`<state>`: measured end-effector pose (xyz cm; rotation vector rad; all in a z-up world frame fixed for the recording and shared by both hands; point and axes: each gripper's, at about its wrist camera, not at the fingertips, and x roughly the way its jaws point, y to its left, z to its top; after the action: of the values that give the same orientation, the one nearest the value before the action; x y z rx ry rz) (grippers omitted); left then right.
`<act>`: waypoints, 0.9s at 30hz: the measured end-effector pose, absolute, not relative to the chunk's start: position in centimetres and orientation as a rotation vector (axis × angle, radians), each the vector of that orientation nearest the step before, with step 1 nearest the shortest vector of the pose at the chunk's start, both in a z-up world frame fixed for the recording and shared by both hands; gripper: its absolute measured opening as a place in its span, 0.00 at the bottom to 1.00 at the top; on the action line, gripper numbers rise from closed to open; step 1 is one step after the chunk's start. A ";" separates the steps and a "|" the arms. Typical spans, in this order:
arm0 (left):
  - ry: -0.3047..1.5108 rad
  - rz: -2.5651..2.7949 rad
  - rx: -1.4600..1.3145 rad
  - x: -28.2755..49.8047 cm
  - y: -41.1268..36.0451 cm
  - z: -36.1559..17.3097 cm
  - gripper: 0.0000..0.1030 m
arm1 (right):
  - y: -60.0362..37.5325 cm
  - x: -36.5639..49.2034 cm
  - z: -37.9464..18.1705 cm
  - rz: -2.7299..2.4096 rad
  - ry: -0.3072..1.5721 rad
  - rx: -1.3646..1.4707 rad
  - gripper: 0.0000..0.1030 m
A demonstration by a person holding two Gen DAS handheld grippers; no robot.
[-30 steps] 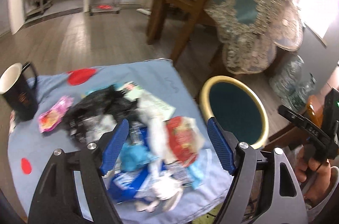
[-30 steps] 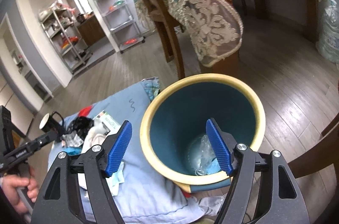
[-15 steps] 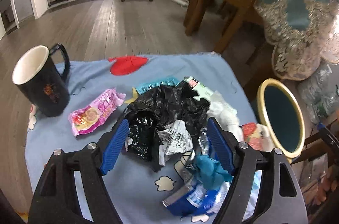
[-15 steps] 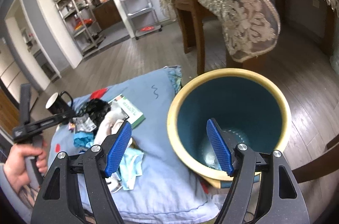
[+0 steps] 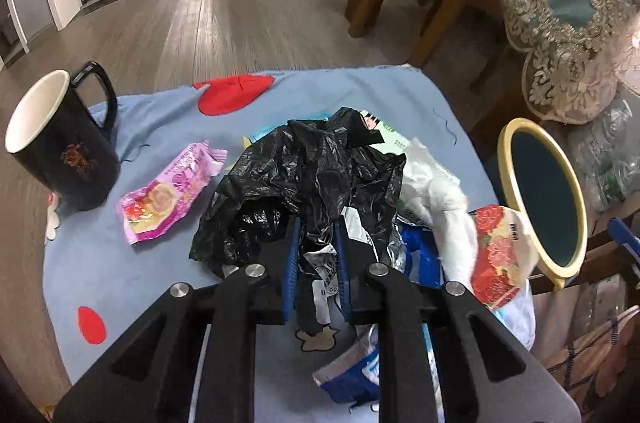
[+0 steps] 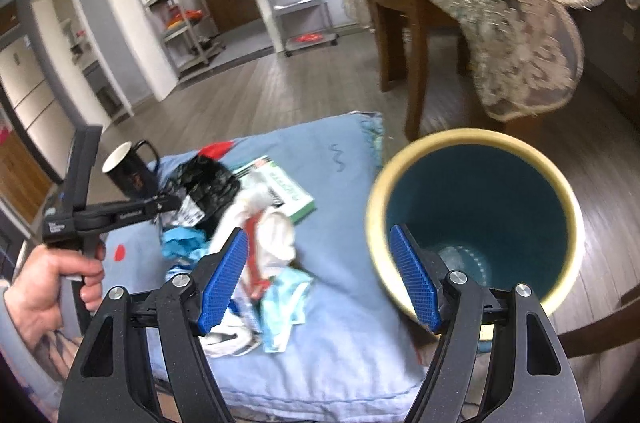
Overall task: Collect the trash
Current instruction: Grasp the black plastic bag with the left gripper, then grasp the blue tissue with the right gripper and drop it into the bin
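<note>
The crumpled black plastic bag [image 5: 316, 175] lay on top of the trash pile [image 5: 400, 223] in the middle of the blue cloth [image 5: 120, 263]. The left gripper [image 5: 316, 259] was pressed together on the near edge of the bag, pinching black film and a scrap of printed label between its blue pads [image 5: 290, 263]. A white wad [image 5: 436, 207] and a red floral wrapper [image 5: 496, 255] lay just to the right of the bag; a pink snack wrapper [image 5: 168, 199] lay apart to its left. A black mug [image 5: 60, 143] stood upright near the left edge of the cloth. The yellow-rimmed bin [image 6: 472, 223] stood beside the right edge of the cloth. The right gripper [image 6: 324, 279] hung with its jaws spread wide and empty, one finger over the trash pile and the other over the bin rim.
</note>
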<state>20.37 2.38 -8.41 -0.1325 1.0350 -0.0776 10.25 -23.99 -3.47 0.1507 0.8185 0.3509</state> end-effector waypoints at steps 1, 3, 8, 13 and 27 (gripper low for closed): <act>1.026 -0.076 -0.138 20.1 2.6 -8.0 0.15 | -23.3 10.2 -3.4 0.364 0.818 0.140 0.72; 1.003 -0.063 -0.143 19.4 3.1 -6.9 0.15 | -22.0 10.0 -3.1 0.392 0.815 0.117 0.72; 0.934 -0.028 -0.178 17.9 5.3 -3.9 0.15 | -18.6 9.7 -3.1 0.461 0.816 0.057 0.72; 0.890 -0.027 -0.215 16.3 6.9 -1.4 0.15 | -15.7 9.8 -3.9 0.519 0.836 0.002 0.72; 0.829 -0.037 -0.283 11.9 9.1 0.4 0.15 | -8.8 11.8 -7.8 0.581 0.927 -0.101 0.72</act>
<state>11.87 9.14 0.37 -0.2829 0.8288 -0.0369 11.81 -8.77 -7.80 -0.1014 0.9272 0.5807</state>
